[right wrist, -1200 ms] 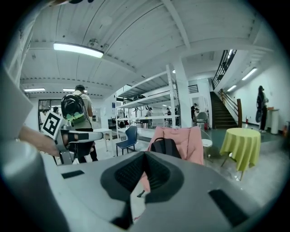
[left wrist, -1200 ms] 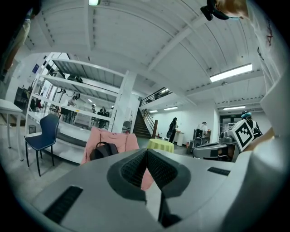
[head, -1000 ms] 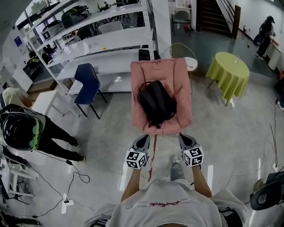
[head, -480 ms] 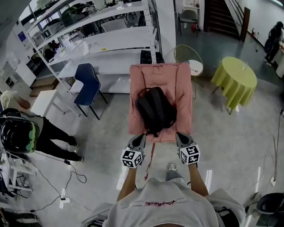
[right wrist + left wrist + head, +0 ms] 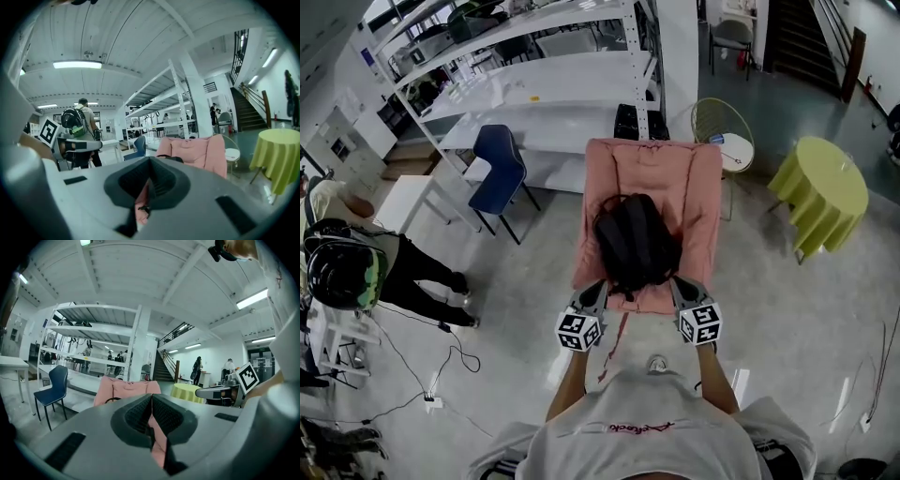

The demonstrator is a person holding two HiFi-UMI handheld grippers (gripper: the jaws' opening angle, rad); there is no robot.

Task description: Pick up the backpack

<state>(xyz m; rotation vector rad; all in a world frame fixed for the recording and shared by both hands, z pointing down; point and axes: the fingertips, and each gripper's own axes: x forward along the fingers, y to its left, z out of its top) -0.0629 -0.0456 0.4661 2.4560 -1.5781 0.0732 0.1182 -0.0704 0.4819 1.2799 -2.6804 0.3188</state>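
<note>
One black backpack [image 5: 635,242] lies on one pink chair [image 5: 696,187]; left gripper [image 5: 596,288] and right gripper [image 5: 681,285] reach its front edge, jaws shut, empty; one blue chair [image 5: 499,167], one green table [image 5: 820,192], white shelving [image 5: 534,84] stand around

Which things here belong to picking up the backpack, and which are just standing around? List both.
For the job: backpack; pink chair it lies on; left tool and right tool, both shut, empty.

Standing around: blue chair; round yellow-green table; white shelving; wire chair.
</note>
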